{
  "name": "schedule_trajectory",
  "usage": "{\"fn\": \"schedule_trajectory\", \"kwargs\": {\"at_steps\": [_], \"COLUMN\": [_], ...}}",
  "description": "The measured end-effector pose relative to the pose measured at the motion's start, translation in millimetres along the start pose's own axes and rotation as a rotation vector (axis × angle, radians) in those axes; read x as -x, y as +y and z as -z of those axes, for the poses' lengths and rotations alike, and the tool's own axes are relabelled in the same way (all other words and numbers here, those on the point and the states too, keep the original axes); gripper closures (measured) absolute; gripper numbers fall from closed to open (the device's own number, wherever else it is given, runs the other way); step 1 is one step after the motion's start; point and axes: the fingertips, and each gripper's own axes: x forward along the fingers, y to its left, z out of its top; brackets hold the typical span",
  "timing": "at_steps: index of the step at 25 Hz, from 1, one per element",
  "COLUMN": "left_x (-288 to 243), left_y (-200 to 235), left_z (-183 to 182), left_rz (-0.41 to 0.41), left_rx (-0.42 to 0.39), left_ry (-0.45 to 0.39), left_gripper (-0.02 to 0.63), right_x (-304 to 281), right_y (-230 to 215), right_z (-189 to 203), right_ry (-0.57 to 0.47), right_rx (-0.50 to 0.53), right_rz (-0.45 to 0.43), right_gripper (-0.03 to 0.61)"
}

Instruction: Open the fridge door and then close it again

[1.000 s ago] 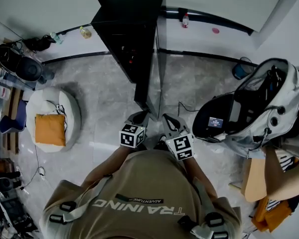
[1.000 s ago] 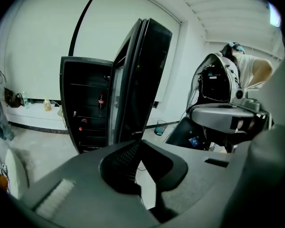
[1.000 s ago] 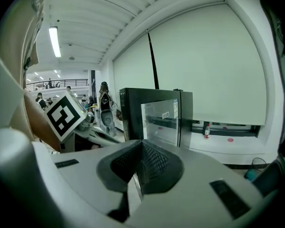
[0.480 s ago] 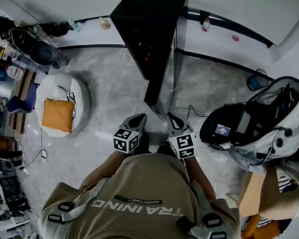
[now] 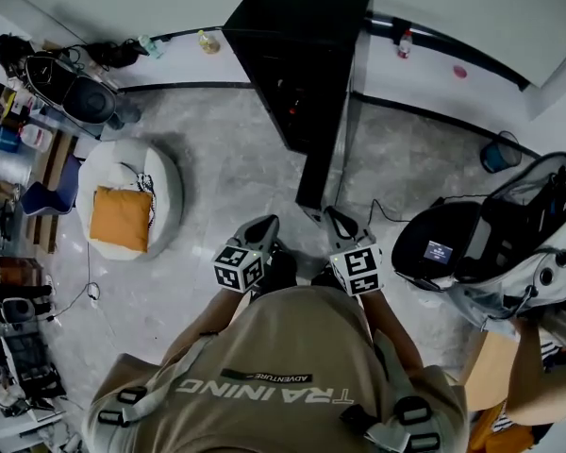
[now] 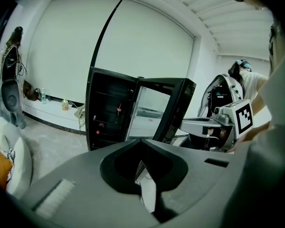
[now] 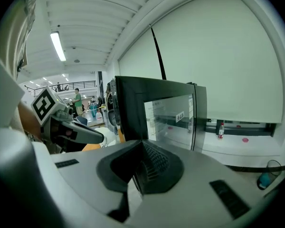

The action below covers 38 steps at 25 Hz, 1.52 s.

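Left tongs [image 5: 259, 229] and right tongs [image 5: 340, 225] shut, empty. I hold both near my chest, clear of the fridge [image 5: 302, 36]; its door [image 5: 332, 130] stands open ahead, probably awaiting a closing push.

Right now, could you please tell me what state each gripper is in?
Left gripper: shut, nothing between its jaws.
Right gripper: shut, nothing between its jaws.
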Motion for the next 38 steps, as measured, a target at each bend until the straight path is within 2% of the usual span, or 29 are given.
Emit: {"fn": "schedule_trajectory", "kwargs": {"at_steps": [2,11,27,38], "left_x": [-0.8,0.1,-3.8,4.9], "left_y": [7.3,41.6,120.1,185.5], "left_z": [-2.9,-21.7,-79.6,-83.2], "left_rz": [0.002,0.024,0.046,0.074], "left_rx": [0.01,0.026,0.008,-0.018], "left_ry": [-0.002,-0.017,-0.077,-0.082], "left_gripper": [0.612,0.612,0.612,0.612], "right_x": [-0.6,-14.2,-79.6,-129.2], "right_y": [1.7,2.4,33.9,59.7], "right_z": [-8.7,-20.5,-62.1,-72.0], "right_ry": [-0.021,0.007,0.013,-0.004], "right_rx": [-0.003,-0.02,0.039,0.04], "right_rz": [0.003,0.074,0.059,0.121], "right_gripper": [0.577,0.577,0.577,0.577]}}
